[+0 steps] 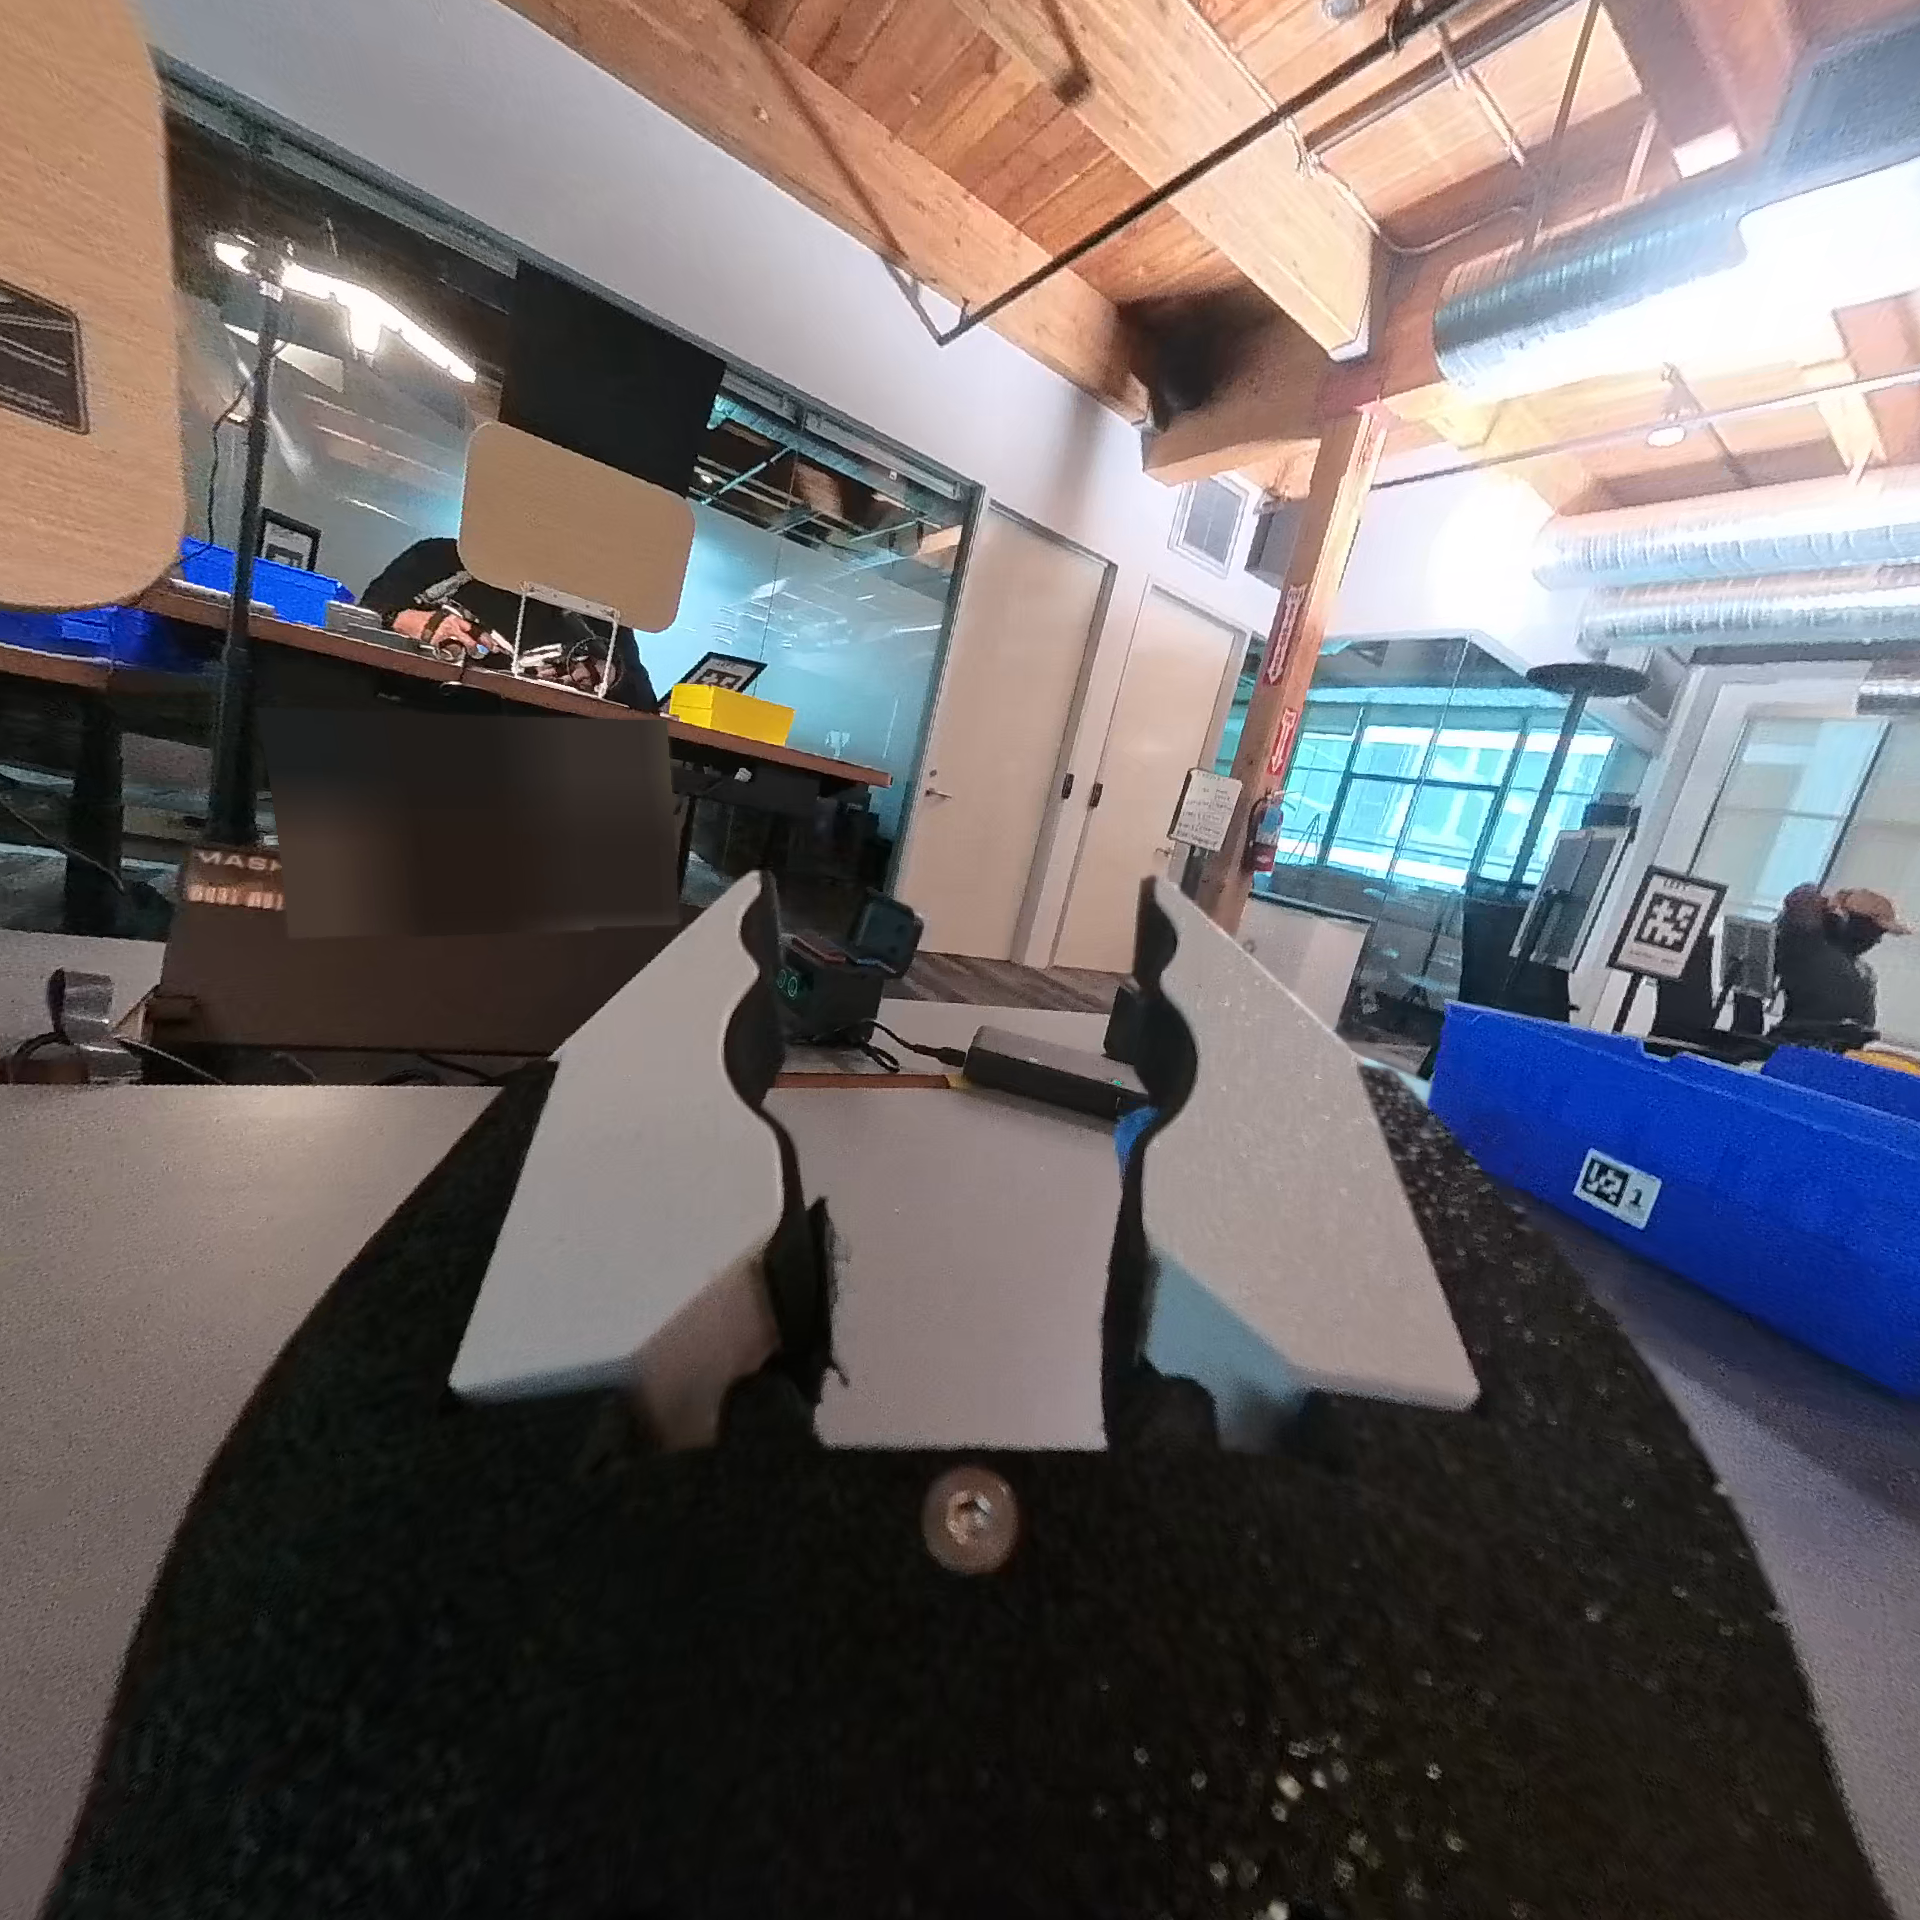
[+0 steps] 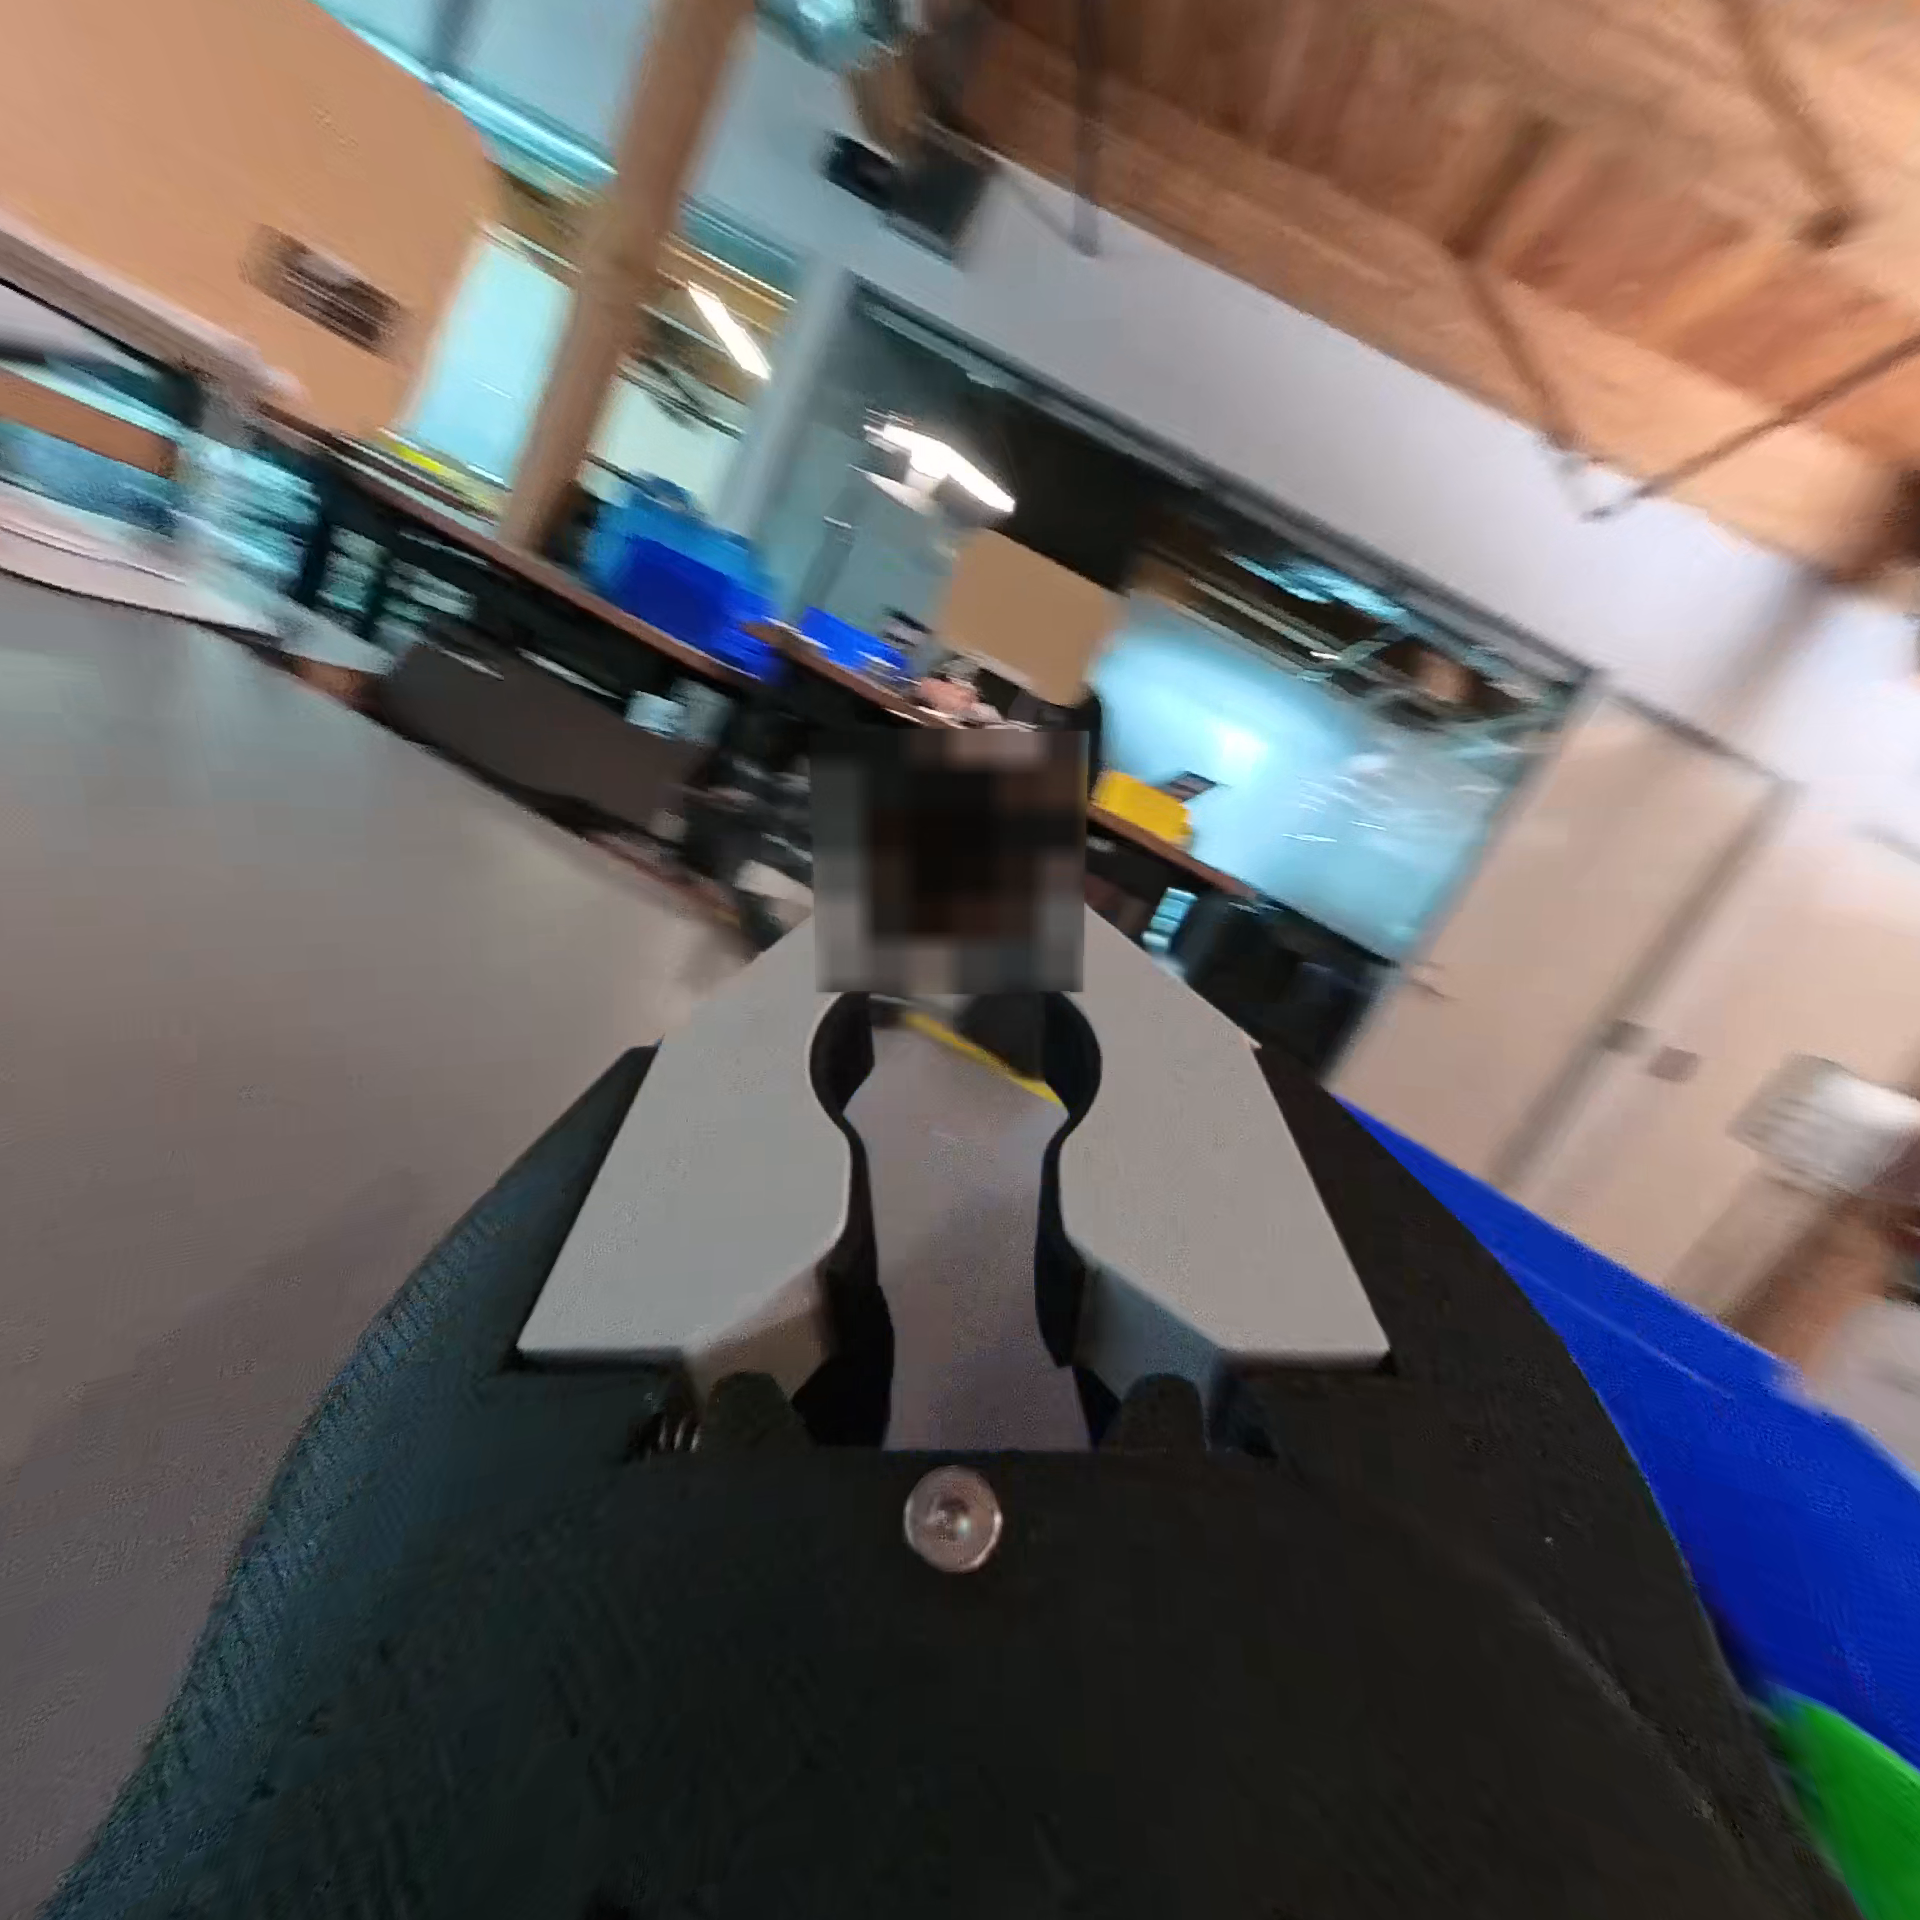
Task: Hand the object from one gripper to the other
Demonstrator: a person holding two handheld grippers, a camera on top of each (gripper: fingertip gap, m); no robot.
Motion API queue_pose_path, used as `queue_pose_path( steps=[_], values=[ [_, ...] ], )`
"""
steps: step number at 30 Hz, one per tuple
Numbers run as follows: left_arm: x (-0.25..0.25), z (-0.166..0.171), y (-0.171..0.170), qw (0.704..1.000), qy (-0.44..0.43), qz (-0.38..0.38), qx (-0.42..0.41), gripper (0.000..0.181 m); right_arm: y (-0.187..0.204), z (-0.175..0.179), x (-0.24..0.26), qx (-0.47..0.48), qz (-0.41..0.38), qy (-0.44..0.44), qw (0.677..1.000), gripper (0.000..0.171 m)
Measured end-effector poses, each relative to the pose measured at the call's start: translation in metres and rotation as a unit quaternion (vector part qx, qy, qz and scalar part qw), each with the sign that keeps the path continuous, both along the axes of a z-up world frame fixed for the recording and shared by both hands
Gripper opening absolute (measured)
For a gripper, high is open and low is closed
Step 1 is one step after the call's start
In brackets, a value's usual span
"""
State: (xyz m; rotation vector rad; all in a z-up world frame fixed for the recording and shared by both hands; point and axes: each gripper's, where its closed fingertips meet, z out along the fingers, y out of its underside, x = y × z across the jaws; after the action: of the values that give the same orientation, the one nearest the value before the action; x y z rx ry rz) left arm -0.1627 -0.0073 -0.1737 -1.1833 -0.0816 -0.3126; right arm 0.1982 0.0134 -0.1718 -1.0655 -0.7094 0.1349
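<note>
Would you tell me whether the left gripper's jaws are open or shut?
Open: the left gripper shows bare grey table between its jaws, and nothing is held.

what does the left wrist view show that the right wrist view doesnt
Only the left wrist view shows a black power bank on the grey table, a tag sticker on the blue plastic bin, and the left tool, open and empty.

Only the right wrist view, motion-blurred, shows a bright green object at its lower right edge and the right tool, also open and empty.

Both show the grey table, the blue bin and a yellow box on a far bench.
</note>
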Motion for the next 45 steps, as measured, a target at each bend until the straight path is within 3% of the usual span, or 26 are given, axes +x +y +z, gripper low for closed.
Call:
queue_pose_path(
  steps=[3, 6, 17, 25, 28, 32, 34, 36, 39, 45],
  values=[
    [0.002, -0.003, 0.003, 0.999, 0.026, 0.020, -0.020, 0.053, -0.024, -0.009, -0.074, -0.026, 0.123, 0.000, 0.992, 0.026],
    [0.005, -0.003, 0.003, 0.996, 0.070, 0.050, -0.031, 0.045, -0.026, -0.014, -0.129, -0.054, 0.185, 0.012, 0.981, 0.026],
    [0.006, -0.008, 0.011, 0.987, 0.119, 0.082, -0.064, 0.043, 0.036, -0.016, -0.266, -0.097, 0.251, 0.041, 0.962, 0.027],
    [0.007, -0.004, 0.012, 0.977, 0.178, 0.091, -0.075, 0.040, 0.061, -0.022, -0.297, -0.122, 0.287, 0.035, 0.949, 0.027],
    [0.004, 0.030, -0.009, 0.966, 0.224, 0.112, -0.064, 0.039, 0.063, -0.021, -0.291, -0.119, 0.286, 0.040, 0.950, 0.026],
    [-0.027, 0.076, -0.060, 0.957, 0.193, 0.180, -0.122, 0.048, 0.061, -0.021, -0.292, -0.119, 0.294, 0.043, 0.947, 0.025],
    [-0.049, 0.081, -0.086, 0.939, 0.211, 0.204, -0.177, 0.048, 0.059, -0.022, -0.295, -0.120, 0.298, 0.037, 0.946, 0.025],
    [-0.084, 0.066, -0.106, 0.904, 0.248, 0.213, -0.275, 0.046, 0.054, -0.022, -0.298, -0.114, 0.305, 0.031, 0.945, 0.025],
    [-0.140, 0.017, -0.131, 0.840, 0.268, 0.177, -0.438, 0.051, 0.050, -0.023, -0.300, -0.104, 0.307, 0.021, 0.946, 0.024],
    [-0.188, -0.087, -0.163, 0.723, 0.278, 0.040, -0.631, 0.060, 0.051, -0.024, -0.301, -0.109, 0.308, 0.020, 0.945, 0.023]
  ],
)
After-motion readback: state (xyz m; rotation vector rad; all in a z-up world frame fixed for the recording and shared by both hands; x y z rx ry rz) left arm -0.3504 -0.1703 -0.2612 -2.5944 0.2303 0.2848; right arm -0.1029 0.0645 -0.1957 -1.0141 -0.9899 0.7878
